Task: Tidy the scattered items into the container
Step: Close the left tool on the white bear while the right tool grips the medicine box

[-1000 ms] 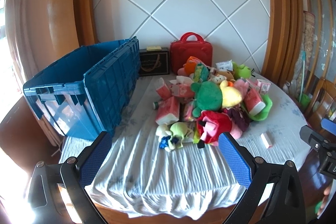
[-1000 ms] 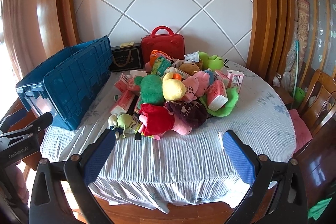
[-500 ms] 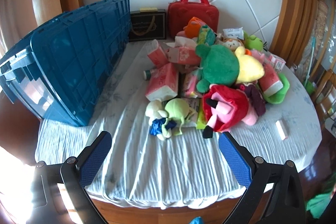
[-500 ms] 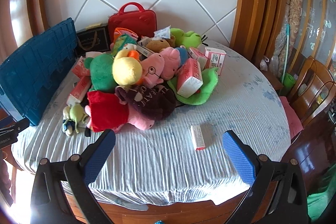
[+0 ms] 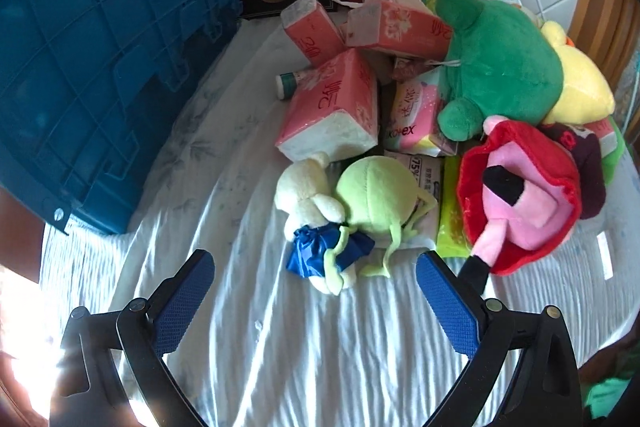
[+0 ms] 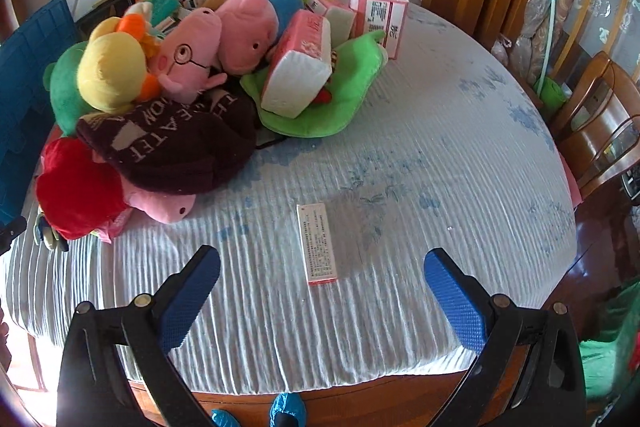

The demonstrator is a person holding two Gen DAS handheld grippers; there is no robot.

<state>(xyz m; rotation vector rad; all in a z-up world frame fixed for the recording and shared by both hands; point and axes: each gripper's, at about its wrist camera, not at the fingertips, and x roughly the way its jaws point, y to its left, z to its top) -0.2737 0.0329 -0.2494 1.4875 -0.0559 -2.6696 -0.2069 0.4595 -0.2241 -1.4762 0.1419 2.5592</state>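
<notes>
Clutter is heaped ahead of my jaws on the cloth-covered tabletop (image 6: 420, 155); the pile overlaps so much that I cannot count everything in it. From my left gripper (image 5: 316, 291), jaws spread and empty, a lime-green plush (image 5: 378, 193) and a cream plush (image 5: 308, 187) lie just ahead between the pads, a blue bow (image 5: 320, 253) nearest. Beyond them I count three pink tissue packs (image 5: 334, 107), partly buried, and right of the jaws a red-and-pink plush (image 5: 520, 195) under a big green plush (image 5: 500, 63). The blue container (image 5: 100, 47) stands ahead left, its inside hidden, its edges cut off. My right gripper (image 6: 320, 291), jaws also wide and empty, has one small white box (image 6: 317, 244) lying just ahead between the pads, print too small to read. Two pink pig plushes (image 6: 224, 35) show further ahead left.
</notes>
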